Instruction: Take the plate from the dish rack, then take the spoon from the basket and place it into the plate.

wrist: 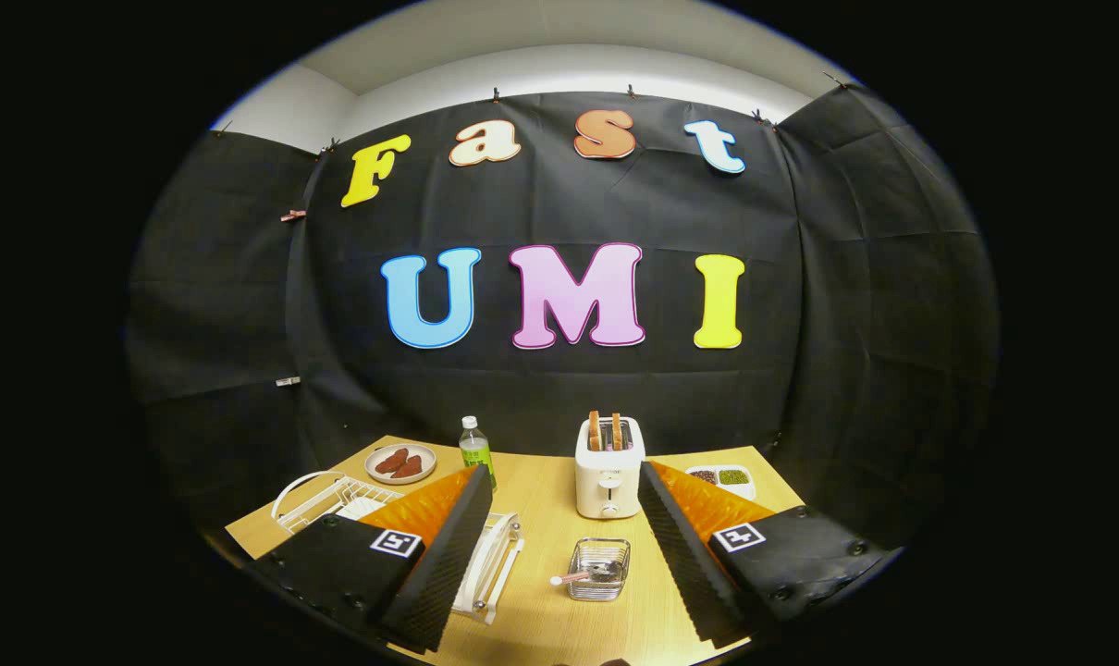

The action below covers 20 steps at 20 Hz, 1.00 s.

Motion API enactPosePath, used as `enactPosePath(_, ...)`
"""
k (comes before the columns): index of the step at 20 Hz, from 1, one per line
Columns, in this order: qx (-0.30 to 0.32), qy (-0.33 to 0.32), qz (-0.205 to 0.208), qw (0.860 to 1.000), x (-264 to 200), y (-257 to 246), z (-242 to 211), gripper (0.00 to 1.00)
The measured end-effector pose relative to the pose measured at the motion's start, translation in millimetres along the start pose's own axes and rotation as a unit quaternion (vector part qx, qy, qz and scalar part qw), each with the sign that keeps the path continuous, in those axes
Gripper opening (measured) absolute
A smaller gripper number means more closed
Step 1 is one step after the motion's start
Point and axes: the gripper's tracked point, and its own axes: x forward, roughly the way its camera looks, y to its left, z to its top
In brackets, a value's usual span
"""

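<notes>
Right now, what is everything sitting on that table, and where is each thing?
Table: one, light wood, under everything.
Dish rack: one, white wire, partly behind the left finger.
Basket: one, clear, between the fingers.
Spoon: one, pale handle, lying in the basket.
Toaster: one, white, two toast slices up, beyond the basket.
Bottle: one, green label, left of the toaster.
Plate of brown food: one, far left.
Divided dish: one, white, far right.
Gripper: one, fingers wide open, touching nothing.
</notes>
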Motion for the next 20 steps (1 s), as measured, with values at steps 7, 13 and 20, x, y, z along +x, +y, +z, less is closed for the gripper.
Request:
enactPosePath(7, 0.022, 0.027, 0.005, 0.999, 14.3, 4.4, -9.7, 0.98)
enactPosePath(13, 0.055, 0.103, 0.048, 0.992, 36.5, 46.8, -31.7, 0.99)
enactPosePath(20, 0.038, 0.182, 0.051, 0.981, 78.2, 85.9, -61.4, 0.99)
